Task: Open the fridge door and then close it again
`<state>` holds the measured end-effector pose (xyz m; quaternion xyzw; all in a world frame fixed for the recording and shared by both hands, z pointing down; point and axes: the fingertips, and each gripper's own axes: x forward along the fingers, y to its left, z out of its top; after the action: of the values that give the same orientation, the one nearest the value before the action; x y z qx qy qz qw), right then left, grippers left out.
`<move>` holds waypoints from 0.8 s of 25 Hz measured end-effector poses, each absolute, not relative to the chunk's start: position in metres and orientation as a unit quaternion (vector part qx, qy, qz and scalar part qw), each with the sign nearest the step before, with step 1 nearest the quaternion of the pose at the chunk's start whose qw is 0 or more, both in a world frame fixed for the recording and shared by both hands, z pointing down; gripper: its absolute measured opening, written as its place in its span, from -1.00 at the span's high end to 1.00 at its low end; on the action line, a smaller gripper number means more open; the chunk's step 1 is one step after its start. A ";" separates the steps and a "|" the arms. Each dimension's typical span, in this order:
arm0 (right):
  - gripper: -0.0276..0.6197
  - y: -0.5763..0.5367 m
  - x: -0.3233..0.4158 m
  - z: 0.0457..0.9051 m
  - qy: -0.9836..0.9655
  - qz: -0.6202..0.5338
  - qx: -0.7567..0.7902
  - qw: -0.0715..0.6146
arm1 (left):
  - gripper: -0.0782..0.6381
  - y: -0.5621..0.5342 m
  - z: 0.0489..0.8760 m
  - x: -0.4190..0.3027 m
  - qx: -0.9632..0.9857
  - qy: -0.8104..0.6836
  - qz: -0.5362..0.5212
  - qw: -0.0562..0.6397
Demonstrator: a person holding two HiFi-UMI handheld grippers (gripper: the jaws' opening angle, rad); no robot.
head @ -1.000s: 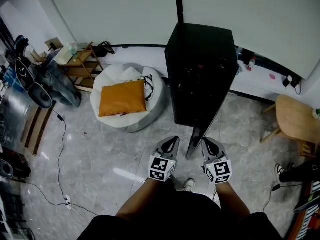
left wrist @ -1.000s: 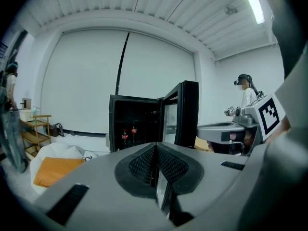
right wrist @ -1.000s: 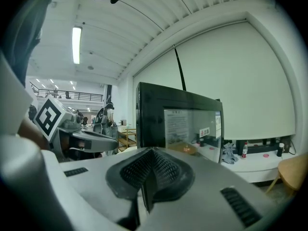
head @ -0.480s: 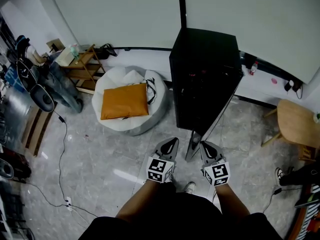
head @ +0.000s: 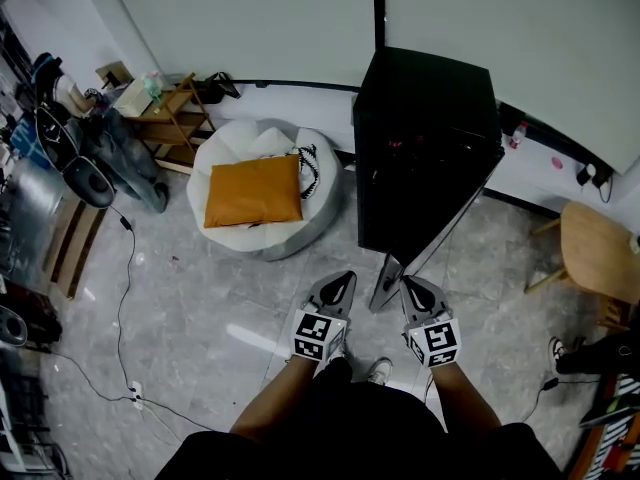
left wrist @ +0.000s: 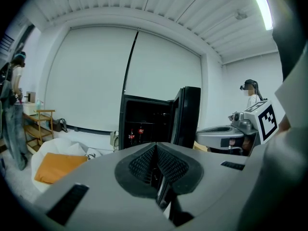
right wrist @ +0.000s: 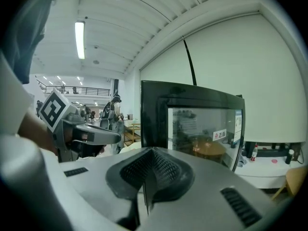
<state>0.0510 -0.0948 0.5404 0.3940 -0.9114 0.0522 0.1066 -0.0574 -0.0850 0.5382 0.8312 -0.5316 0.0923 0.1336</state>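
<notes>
Now, fridge (head: pixel 425 138): black, by the wall, just ahead of both grippers
door (right wrist: pixel 202 134): glass, standing open toward the person
inside: dark, maybe two bottles (left wrist: pixel 135 133)
left gripper (head: pixel 345 278): clenched, empty
right gripper (head: pixel 408 282): clenched, empty, near door edge
</notes>
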 end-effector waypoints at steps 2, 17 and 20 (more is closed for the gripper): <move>0.86 -0.098 0.047 0.541 -0.912 0.045 0.393 0.112 | 0.72 -0.086 0.541 -0.063 0.829 -0.534 0.094 0.135; 0.86 -0.120 0.012 0.541 -0.914 0.030 0.386 0.119 | 0.72 -0.103 0.537 -0.093 0.825 -0.541 0.097 0.128; 0.86 -0.126 0.005 0.541 -0.916 0.025 0.382 0.122 | 0.72 -0.109 0.536 -0.098 0.822 -0.547 0.094 0.125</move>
<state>0.0054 -0.1262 0.5411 0.3819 -0.9157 0.0248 0.1223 -0.0981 -0.1087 0.5359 0.8224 -0.5469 0.0943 0.1249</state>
